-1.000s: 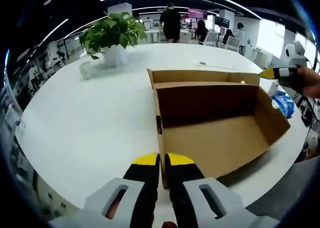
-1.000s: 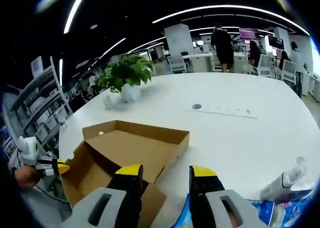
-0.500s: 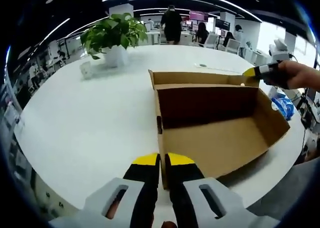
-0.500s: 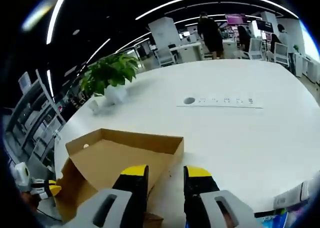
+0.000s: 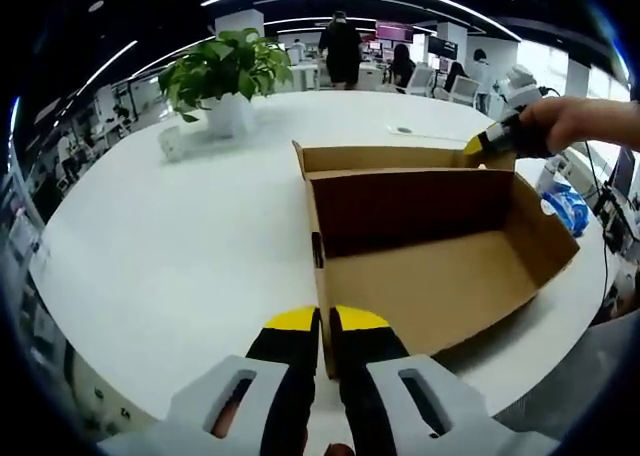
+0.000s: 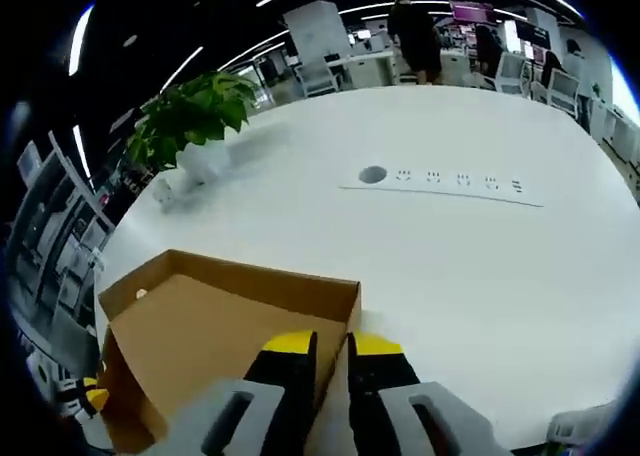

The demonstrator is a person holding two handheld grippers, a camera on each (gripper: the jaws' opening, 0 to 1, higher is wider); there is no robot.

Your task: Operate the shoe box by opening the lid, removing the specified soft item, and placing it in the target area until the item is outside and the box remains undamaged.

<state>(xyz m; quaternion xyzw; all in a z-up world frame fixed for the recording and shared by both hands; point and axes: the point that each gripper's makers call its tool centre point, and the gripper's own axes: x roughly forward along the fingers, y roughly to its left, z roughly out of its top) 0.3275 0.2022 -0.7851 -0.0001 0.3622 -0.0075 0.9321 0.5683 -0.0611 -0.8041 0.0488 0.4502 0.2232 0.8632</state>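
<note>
Table: a big round white table (image 5: 190, 236) holds everything.
Shoe box: the brown cardboard shoe box (image 5: 440, 266) sits open on the table, close in front of me. I can see the brown floor inside it and a dark back wall. Its lid (image 5: 400, 156) stands up along the far side.
Soft item: I cannot see it inside the box from here.
Plant: a green plant in a white pot (image 5: 225, 76) stands far back on the table, well apart from the box.
Socket strip: a long white strip with sockets (image 6: 440, 184) lies flat on the table past the box.
My left gripper (image 5: 326, 321): my two yellow-tipped jaws are nearly together, pinching the near wall of the box.
My right gripper (image 6: 328, 346): my jaws are almost together too, with the lid's corner edge between them. In the left gripper view it (image 5: 490, 141) sits at the lid's far corner, held by my hand (image 5: 590, 126).
</note>
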